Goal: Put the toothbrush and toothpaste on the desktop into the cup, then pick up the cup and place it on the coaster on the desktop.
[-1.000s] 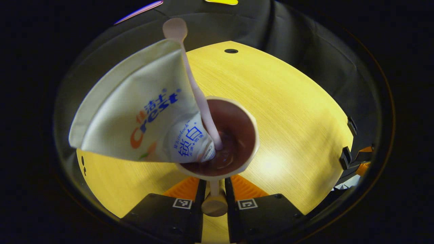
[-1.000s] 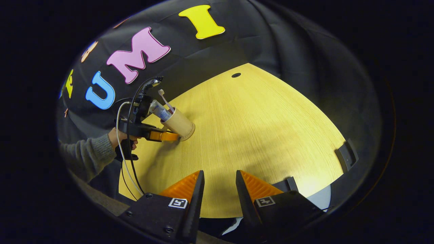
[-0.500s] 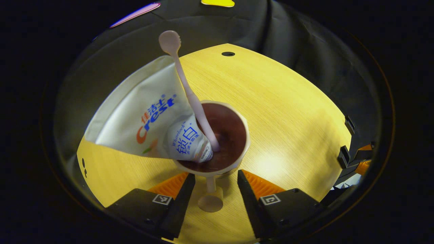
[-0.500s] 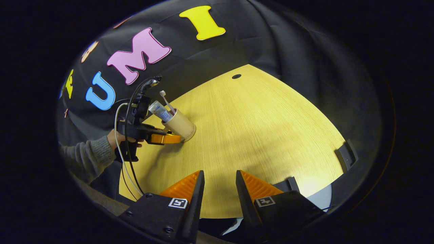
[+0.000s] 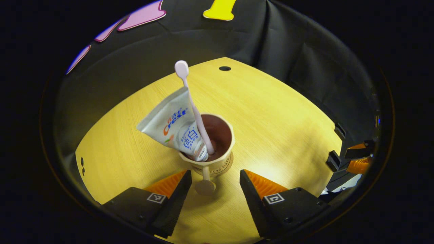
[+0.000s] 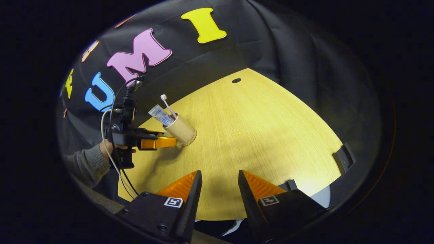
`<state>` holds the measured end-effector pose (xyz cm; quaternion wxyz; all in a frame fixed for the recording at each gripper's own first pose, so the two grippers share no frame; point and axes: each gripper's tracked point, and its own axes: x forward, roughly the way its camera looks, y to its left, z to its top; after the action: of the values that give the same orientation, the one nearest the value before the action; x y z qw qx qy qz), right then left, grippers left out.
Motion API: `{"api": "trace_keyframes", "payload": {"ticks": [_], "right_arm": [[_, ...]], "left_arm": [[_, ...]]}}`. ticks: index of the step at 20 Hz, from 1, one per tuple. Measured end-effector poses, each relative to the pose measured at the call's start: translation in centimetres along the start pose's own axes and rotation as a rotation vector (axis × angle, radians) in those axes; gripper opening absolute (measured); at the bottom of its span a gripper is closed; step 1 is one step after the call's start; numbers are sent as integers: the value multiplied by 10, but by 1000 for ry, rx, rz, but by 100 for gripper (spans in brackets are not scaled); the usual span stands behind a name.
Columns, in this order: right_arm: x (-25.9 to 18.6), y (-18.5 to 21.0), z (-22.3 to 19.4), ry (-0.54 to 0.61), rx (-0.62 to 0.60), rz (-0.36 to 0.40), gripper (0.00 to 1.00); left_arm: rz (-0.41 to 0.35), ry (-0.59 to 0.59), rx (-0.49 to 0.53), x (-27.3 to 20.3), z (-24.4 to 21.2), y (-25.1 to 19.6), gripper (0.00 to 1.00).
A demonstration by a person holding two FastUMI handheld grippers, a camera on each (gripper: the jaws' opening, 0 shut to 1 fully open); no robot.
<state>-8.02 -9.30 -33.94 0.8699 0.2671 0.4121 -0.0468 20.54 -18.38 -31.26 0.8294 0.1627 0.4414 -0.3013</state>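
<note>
Your left gripper (image 5: 215, 176) sits at the bottom centre of the left gripper view with its fingers spread wide and grasping nothing. The cup (image 5: 211, 149) stands just beyond the fingertips, in the gap between them but touching neither. Its handle (image 5: 205, 181) points back toward you, between the two fingers. Under the cup's base a round coaster (image 5: 226, 166) shows as a thin rim on the table (image 5: 288, 115), so the cup rests on it.

Inside the cup, the toothpaste (image 5: 173, 125) leans toward the upper left of the frame, cap end down in the cup. The toothbrush (image 5: 191, 101) stands beside it, handle in the cup and head up near the top centre.

In the right gripper view, your right gripper (image 6: 218, 189) is at the bottom centre, fingers apart and empty, hovering over bare table (image 6: 257, 135). At the left of that frame you can see the left gripper (image 6: 168, 142) held by your hand (image 6: 110, 146) in a grey sleeve (image 6: 84, 164), its tips just beside the cup (image 6: 181, 129) and not pressing on it. The toothpaste (image 6: 161, 115) and toothbrush (image 6: 168, 105) stick out of the cup's mouth there, tilted to the upper left.
</note>
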Motion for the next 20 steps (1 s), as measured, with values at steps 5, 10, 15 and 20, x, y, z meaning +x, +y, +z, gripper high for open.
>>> {"api": "trace_keyframes", "payload": {"ticks": [5,10,15,20], "right_arm": [[-1,7,8,-27,2,-20,78],[4,23,22,-62,-8,-30,92],[14,54,36,-92,-62,-11,94],[29,83,40,-85,-116,33,94]], "left_arm": [[1,-65,23,-24,6,-2,92],[18,-148,13,-60,7,3,92],[28,-256,-50,-106,0,22,92],[87,-292,-154,-134,-22,56,92]]}}
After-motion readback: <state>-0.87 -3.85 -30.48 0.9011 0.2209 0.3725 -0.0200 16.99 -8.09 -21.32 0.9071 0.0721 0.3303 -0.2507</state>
